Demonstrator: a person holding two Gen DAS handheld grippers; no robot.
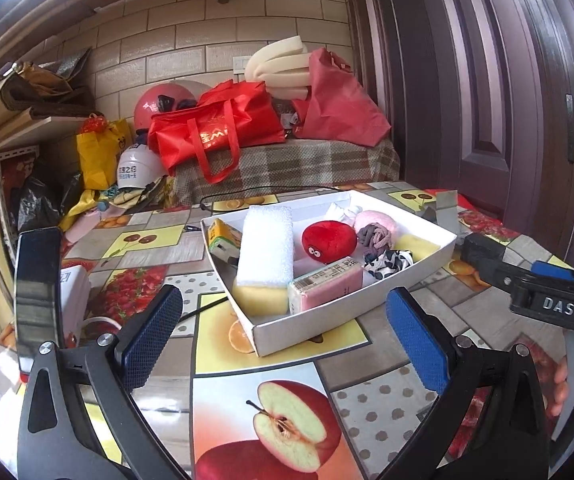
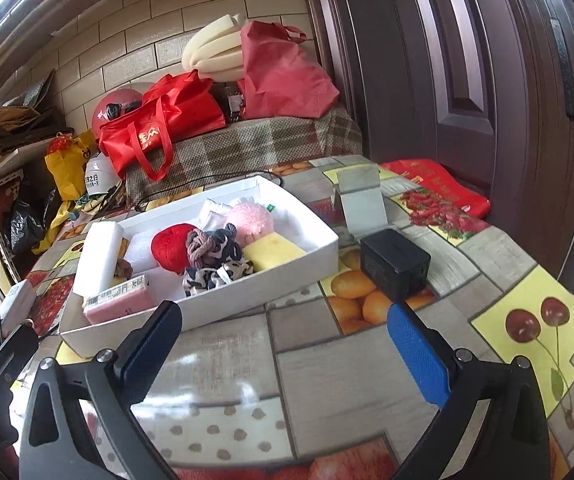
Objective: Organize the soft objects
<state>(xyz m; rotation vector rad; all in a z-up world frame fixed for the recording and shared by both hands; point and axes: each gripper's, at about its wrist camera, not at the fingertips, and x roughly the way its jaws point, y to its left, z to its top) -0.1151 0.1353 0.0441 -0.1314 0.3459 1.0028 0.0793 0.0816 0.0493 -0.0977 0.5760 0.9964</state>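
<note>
A white box stands on the table and holds soft things: a white sponge block, a red plush ball, a pink plush, hair scrunchies, yellow sponges and a pink packet. My left gripper is open and empty, just in front of the box. My right gripper is open and empty, in front of the box's right end; it also shows in the left wrist view.
A black box and a white card stand sit right of the white box. A phone stands at the left. A black cable runs behind the box. Red bags lie on a checked bench by a dark door.
</note>
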